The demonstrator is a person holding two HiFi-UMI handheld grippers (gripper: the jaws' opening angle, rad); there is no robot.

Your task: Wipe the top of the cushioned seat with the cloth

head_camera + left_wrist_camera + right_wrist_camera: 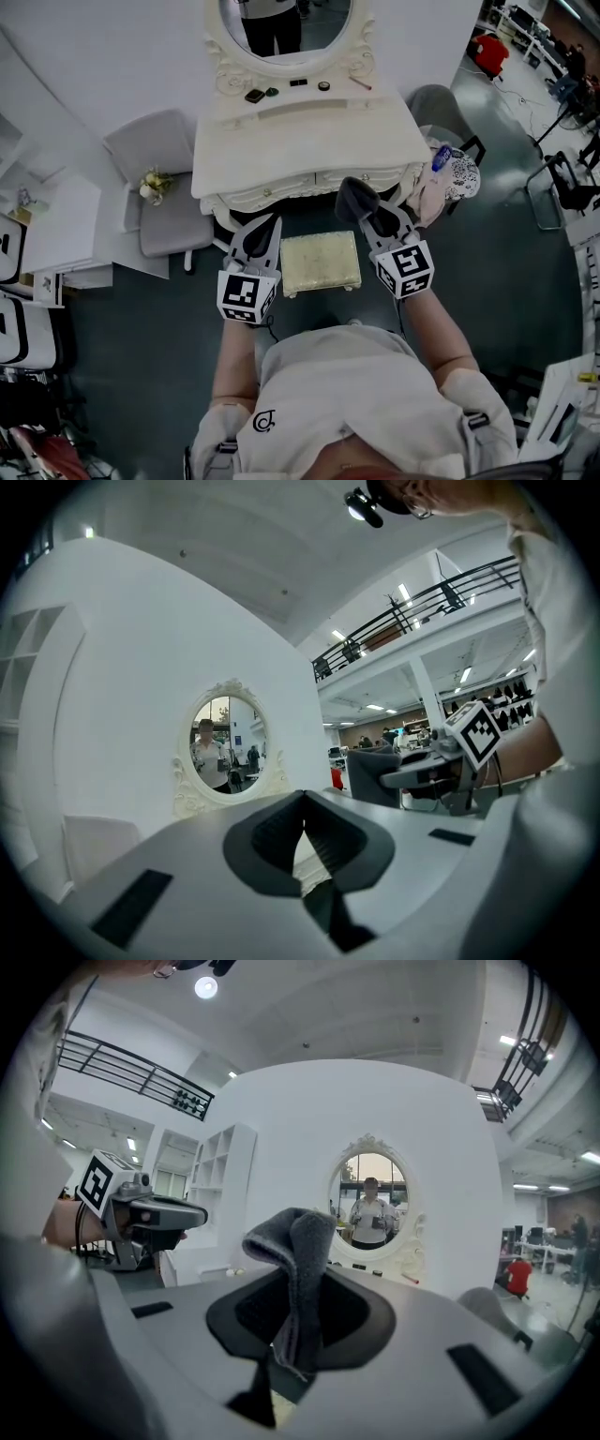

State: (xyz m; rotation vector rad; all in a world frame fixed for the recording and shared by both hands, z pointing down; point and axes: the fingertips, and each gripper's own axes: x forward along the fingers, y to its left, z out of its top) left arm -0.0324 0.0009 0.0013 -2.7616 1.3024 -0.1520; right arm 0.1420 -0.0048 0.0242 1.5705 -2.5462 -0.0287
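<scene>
The right gripper [302, 1321] pinches the one grey cloth [295, 1237] by a fold. The left gripper [302, 829] has its jaws pressed together on nothing. The two grippers hang one at each side of the single cushioned seat [320, 263], which stands before the dressing table [309, 141]. The cloth is bunched, so in wiping it may slip out, or the hard jaws may scrape the cushion.
</scene>
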